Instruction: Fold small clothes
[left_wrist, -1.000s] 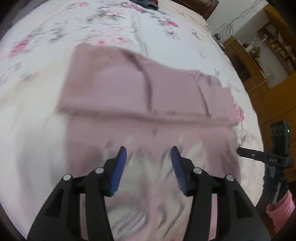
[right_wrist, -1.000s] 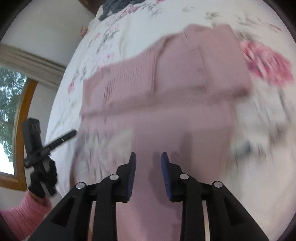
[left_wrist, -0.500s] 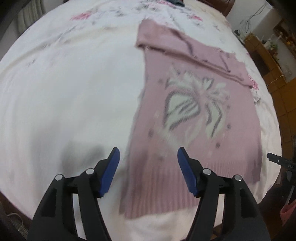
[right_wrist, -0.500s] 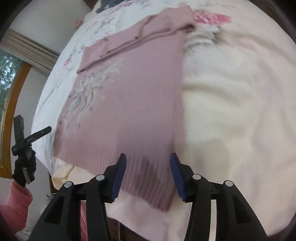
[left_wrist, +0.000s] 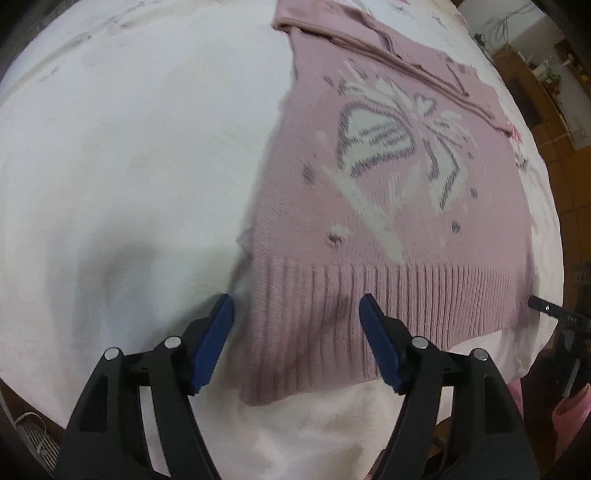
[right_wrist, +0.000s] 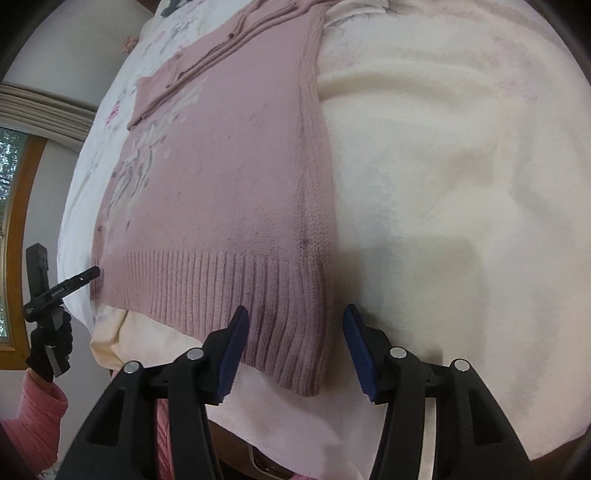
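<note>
A pink knitted sweater (left_wrist: 388, 206) is spread flat near the front edge of a bed (left_wrist: 122, 155), with its ribbed hem (right_wrist: 221, 295) nearest that edge and a white bow motif (left_wrist: 399, 147) knitted on the front. At the far end, the sleeves are seen laid across the upper body, so a first fold is judged to be done.

The left claw (left_wrist: 297, 317) is held wide and empty over the hem's left corner, one blue pad off the fabric and one above it. The right claw (right_wrist: 295, 328) is likewise held wide and empty, astride the hem's right corner. This placement is judged to prepare a pinch of both corners, so that the hem can be lifted and carried toward the far end.

The bed is covered by a pale blanket (right_wrist: 443, 184); a floral sheet (right_wrist: 122, 107) is visible beyond the sweater. A wooden cabinet (left_wrist: 561, 110) is seen past the bed's right edge, and a window (right_wrist: 14, 206) past the left. Nothing is seen lying on the sweater or between the claws and the hem.
</note>
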